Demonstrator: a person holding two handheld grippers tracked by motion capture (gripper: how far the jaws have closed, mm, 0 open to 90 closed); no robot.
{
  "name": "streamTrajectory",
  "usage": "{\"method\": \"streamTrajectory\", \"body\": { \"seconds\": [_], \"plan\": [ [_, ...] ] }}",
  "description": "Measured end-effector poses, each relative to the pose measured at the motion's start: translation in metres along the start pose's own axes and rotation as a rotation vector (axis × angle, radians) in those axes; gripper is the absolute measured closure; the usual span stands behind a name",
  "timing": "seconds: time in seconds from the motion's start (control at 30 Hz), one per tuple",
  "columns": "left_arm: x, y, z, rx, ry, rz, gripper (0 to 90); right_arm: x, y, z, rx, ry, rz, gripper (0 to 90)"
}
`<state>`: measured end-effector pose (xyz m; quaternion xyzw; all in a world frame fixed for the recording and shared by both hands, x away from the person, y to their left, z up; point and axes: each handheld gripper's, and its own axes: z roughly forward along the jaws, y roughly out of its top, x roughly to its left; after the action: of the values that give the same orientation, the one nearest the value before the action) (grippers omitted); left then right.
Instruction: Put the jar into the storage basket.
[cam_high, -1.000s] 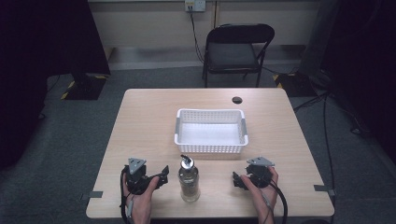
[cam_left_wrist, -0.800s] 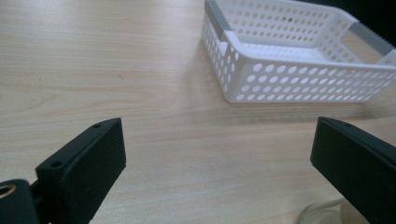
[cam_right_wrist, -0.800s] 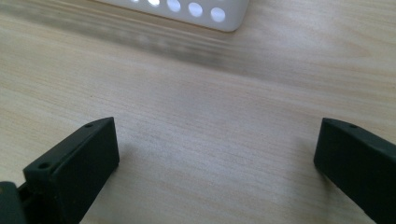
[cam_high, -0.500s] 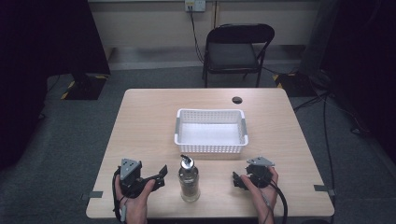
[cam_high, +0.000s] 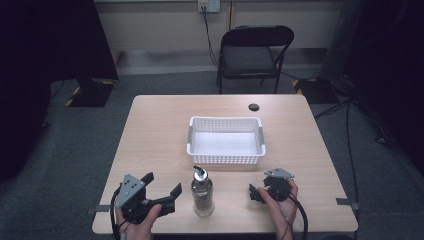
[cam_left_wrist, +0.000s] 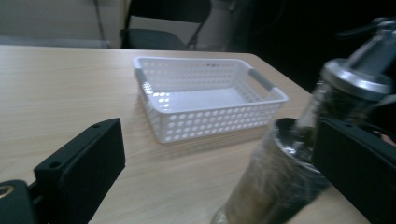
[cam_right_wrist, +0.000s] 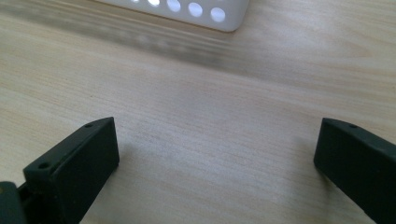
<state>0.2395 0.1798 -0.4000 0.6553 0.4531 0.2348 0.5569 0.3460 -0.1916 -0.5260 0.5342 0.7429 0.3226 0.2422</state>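
At the near edge of the table (cam_high: 150, 130), left gripper (cam_high: 162, 191) held low in the left hand (cam_high: 137, 225), tilted toward the right, jaws spread wide and empty. Just beside its farther jaw, a glass bottle (cam_high: 202, 192) with a metal pourer, upright, near the front edge; in the left gripper view the bottle (cam_left_wrist: 280, 172) partly behind the right-hand jaw, touching or not impossible to tell. Right of the bottle, right gripper (cam_high: 256, 192) cradled in the right hand (cam_high: 277, 202), pointing left, close over the wood (cable looping off the near edge). Its jaws likewise parted in the right gripper view, bare table (cam_right_wrist: 210, 130) between them. Behind the bottle, a white perforated basket (cam_high: 226, 159), empty, mid-table. Small dark disc (cam_high: 254, 106) near the far edge. Open wood to left and right of the basket and along the far side. Beyond the table, a folding chair (cam_high: 255, 50).
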Motion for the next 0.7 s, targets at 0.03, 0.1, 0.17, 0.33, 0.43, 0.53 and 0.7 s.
{"method": "streamTrajectory", "body": {
  "seconds": [0.03, 0.1, 0.17, 0.33, 0.43, 0.53, 0.7],
  "plan": [
    [0.0, 0.0, 0.0, 0.0, 0.0, 0.0, 2.3, 0.0, 0.0, 0.0, 0.0, 0.0, 0.0, 0.0],
    [-0.003, 0.0, 0.0, -0.005, -0.004, 0.021, 2.3, 0.0, 0.0, 0.0, 0.0, 0.0, 0.0, 0.0],
    [-0.006, 0.0, 0.0, -0.011, -0.036, 0.035, 2.3, 0.0, 0.0, 0.0, 0.0, 0.0, 0.0, 0.0],
    [-0.013, 0.002, 0.002, 0.016, -0.07, 0.068, 2.3, 0.0, 0.0, 0.0, 0.0, 0.0, 0.0, 0.0],
    [-0.016, 0.002, 0.005, 0.016, -0.085, 0.081, 2.3, 0.0, 0.0, 0.0, 0.0, 0.0, 0.0, 0.0],
    [-0.02, 0.001, 0.01, 0.021, -0.106, 0.091, 2.3, 0.0, 0.0, 0.0, 0.0, 0.0, 0.0, 0.0],
    [-0.025, -0.001, 0.019, 0.046, -0.131, 0.085, 2.2, 0.0, 0.0, 0.0, 0.0, 0.0, 0.0, 0.0]
  ]
}}
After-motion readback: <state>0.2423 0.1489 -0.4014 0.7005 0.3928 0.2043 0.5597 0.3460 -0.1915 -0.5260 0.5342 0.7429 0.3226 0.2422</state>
